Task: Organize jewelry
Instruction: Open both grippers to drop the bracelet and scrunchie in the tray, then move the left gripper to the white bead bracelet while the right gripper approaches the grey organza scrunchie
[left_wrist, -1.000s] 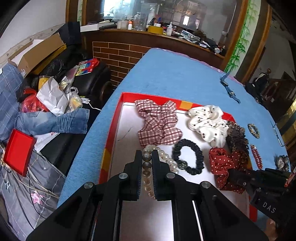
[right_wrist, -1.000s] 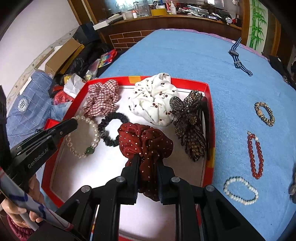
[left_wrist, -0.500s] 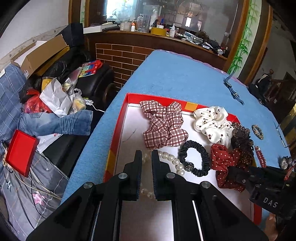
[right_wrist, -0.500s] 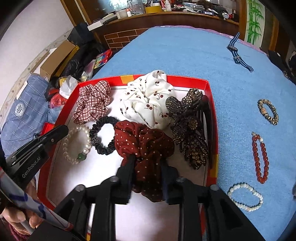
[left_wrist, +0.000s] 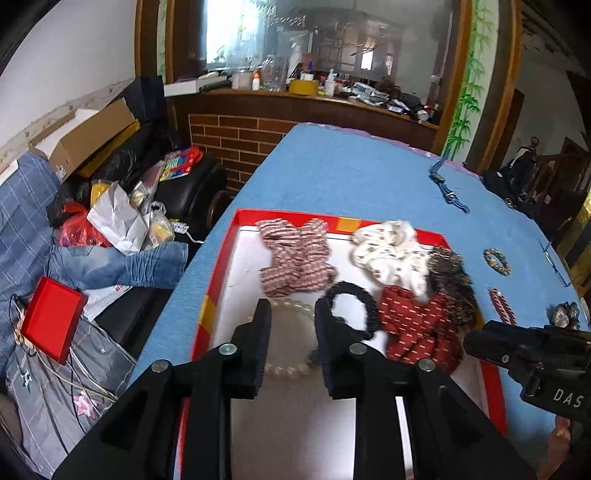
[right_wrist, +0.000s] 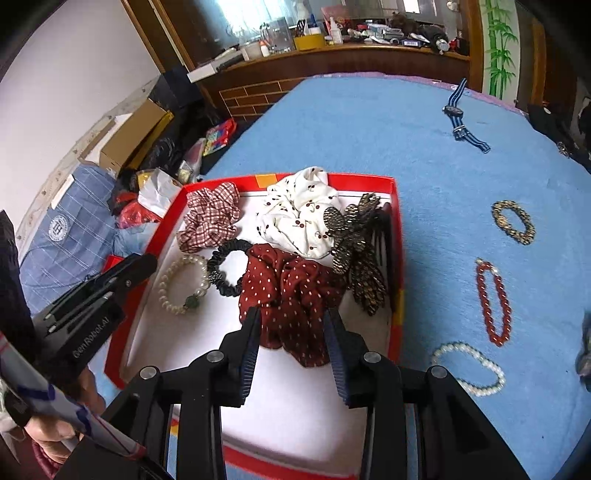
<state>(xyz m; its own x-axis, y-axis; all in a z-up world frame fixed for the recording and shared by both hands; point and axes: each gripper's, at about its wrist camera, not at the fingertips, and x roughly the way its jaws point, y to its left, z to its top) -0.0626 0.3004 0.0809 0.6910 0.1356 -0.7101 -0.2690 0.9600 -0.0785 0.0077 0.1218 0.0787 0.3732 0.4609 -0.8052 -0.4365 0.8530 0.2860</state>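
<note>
Left wrist view: we are seeing our left gripper (left_wrist: 291, 314) parted, jaws having just been opening, over the white pearl bracelet (left_wrist: 295, 308) lying loose in the red-rimmed tray (left_wrist: 218, 280); our right gripper (right_wrist: 291, 325) is gaping around the dark-red polka-dot scrunchie (right_wrist: 291, 284), pads clear.

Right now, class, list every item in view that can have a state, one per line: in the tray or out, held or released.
left gripper: jaws just opened, holding nothing
right gripper: jaws just opened, holding nothing
pearl bracelet with green bead: in tray, released
red dotted scrunchie: in tray, released
black scrunchie: in tray
plaid scrunchie: in tray
red tray: uncovered
red bead bracelet: on cloth, outside tray
white pearl bracelet: outside tray
</note>
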